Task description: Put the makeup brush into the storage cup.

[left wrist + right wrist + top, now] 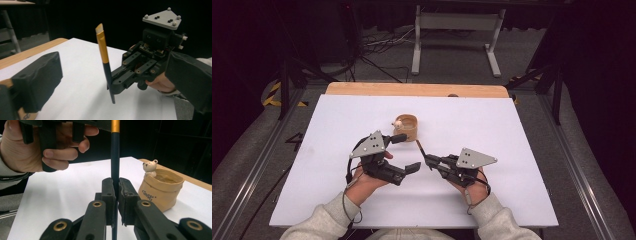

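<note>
Brush (105,60) first: I see a slim one with a black lower handle, a gold upper section and a flat pale tip, standing nearly upright above the white table (492,130) in the left gripper view. My right gripper (115,188) has it pinched low on the black part of the handle, both pads pressed against it from either side, with the handle's end poking out below the jaws. In the high view the brush reads as a thin dark stick slanting up from that gripper toward the middle of the table. My left gripper (404,153) sits just beside it to the left with its jaws spread wide and nothing between them; one jaw points toward the pot. Just beyond the left gripper stands a small tan pot (162,190) shaped like a folded paper bag, with a little white bear figure (150,167) perched on its rim. Pot and brush are apart, not touching. A strip of bare wood (412,89) runs along the table's far edge.
</note>
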Available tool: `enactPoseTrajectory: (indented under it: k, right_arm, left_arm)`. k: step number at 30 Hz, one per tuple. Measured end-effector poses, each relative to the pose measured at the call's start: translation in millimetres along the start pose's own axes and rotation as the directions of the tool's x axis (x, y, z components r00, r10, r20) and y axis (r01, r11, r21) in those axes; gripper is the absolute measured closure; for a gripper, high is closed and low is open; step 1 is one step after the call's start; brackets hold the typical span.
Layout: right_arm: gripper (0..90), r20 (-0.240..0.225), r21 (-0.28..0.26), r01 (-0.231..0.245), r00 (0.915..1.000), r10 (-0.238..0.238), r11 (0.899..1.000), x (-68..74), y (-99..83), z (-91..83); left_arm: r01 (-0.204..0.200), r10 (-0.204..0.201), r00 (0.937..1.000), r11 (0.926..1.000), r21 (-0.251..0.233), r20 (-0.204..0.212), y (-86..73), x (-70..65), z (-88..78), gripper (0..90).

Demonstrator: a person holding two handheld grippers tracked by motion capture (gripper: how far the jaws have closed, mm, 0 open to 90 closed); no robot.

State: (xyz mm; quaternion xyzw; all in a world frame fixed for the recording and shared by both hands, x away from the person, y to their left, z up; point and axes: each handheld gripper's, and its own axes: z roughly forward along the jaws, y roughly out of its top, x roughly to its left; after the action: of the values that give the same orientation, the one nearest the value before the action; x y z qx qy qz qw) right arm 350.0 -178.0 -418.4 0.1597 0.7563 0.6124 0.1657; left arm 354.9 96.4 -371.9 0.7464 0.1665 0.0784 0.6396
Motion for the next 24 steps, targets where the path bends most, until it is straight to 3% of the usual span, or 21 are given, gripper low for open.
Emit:
enactPoseTrajectory:
  k: [5, 14, 24]
  right_arm:
    - [83.7, 0.0, 0.0, 0.001, 1.0, -0.001, 1.0, 0.0, 0.3, -0.4]
    - [83.7, -0.006, 0.001, 0.01, 0.9999, -0.01, 1.0, 1.8, 0.4, 1.2]
    - [83.7, -0.005, 0.001, 0.012, 0.9999, -0.012, 1.0, 2.0, 0.4, 1.1]
  left_arm:
    - [0.006, -0.006, 1.0, 1.0, -0.003, -0.004, -1.0, 1.1, 4.5, 16.8]
    - [0.016, -0.016, 0.9988, 0.9999, 0.002, -0.047, -2.6, 2.7, 10.2, 51.5]
    - [0.032, -0.032, 0.9992, 0.9994, 0.011, -0.024, -4.7, 3.7, 11.4, 69.9]
